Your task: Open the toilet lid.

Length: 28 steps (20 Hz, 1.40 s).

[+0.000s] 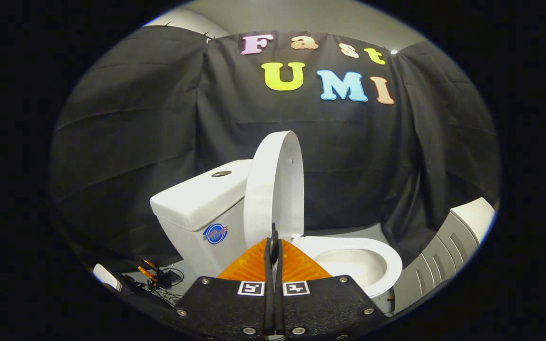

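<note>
Your lid [275, 184] stands upright against the tank [202, 199], so it stays open; your gripper [273, 239], fingers pressed together, holds nothing.

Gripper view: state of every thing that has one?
lid: raised, upright against the tank
tank: cover on, button on top
bowl: uncovered, looks empty
hand-held gripper: fingers shut together, holding nothing, just short of the lid's lower edge
</note>
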Tool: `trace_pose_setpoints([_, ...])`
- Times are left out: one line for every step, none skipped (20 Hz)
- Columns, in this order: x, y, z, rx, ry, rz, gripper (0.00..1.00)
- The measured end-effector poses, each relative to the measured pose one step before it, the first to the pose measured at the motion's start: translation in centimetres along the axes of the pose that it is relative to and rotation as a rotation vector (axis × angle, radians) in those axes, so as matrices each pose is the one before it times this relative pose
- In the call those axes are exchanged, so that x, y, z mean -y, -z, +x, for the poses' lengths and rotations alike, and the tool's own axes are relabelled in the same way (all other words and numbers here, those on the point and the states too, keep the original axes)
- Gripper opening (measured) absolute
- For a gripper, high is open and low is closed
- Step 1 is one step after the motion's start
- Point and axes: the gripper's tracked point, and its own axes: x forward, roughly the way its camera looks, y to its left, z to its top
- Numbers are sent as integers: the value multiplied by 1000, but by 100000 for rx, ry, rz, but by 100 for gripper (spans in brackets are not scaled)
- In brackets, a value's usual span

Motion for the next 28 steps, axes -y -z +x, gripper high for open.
trace_pose_setpoints([-387, -116, 71, 317, -846, -1294, 0])
trace_pose_setpoints([-403, 70, 74, 87, -933, -730, 0])
trace_pose_setpoints([-320, -11, 198, -37, -928, -157, 0])
trace_pose_setpoints([-368, 24, 107, -212, -823, -48, 0])
trace_pose_setpoints([-458, -20, 115, -39, -960, 19, 0])
trace_pose_setpoints([-448, 21, 52, -196, -950, -551, 0])
trace_pose_setpoints([-426, -43, 132, -89, -936, -946, 0])
trace_pose_setpoints([-533, -5, 179, -32, -825, -1474, 0])
trace_pose_setpoints([-220, -149, 128, 52, -212, -1326, 0])
trace_pose_setpoints([-180, 46, 62, -236, -248, -1047, 0])
trace_pose_setpoints([-164, 28, 106, 30, -268, -348, 0])
trace_pose_setpoints([-267, 63, 103, 32, -466, 63, 0])
trace_pose_setpoints([-205, -97, 109, 312, -295, 609, 0])
trace_pose_setpoints([-187, 0, -45, 50, -101, 666, 0])
trace_pose_setpoints([-5, -47, 6, 298, 592, -420, 0])
trace_pose_setpoints([-166, -54, 25, -285, 71, -958, 0])
trace_pose_setpoints([21, -123, 109, 278, 203, -1000, 0])
trace_pose_setpoints([63, 126, -69, -35, -54, -204, 0])
trace_pose_setpoints([89, -14, -36, 351, -235, 630, 0])
trace_pose_setpoints([128, 22, 75, 229, -430, 1205, 0])
trace_pose_setpoints([101, -91, -2, 427, -539, 1577, 0])
trace_pose_setpoints([43, 40, 10, -88, -570, 1331, 1])
trace_pose_setpoints([-7, -153, -21, 79, -441, 431, 2])
trace_pose_setpoints([-103, -17, 11, -203, -756, -270, 3])
trace_pose_setpoints([-87, -137, 40, -247, -1049, -356, 4])
trace_pose_setpoints([-115, 121, 61, -342, -1202, 98, 6])
trace_pose_setpoints([-168, 36, 63, -160, -1417, 397, 8])
trace_pose_setpoints([-167, -55, -88, 158, -923, 177, 12])
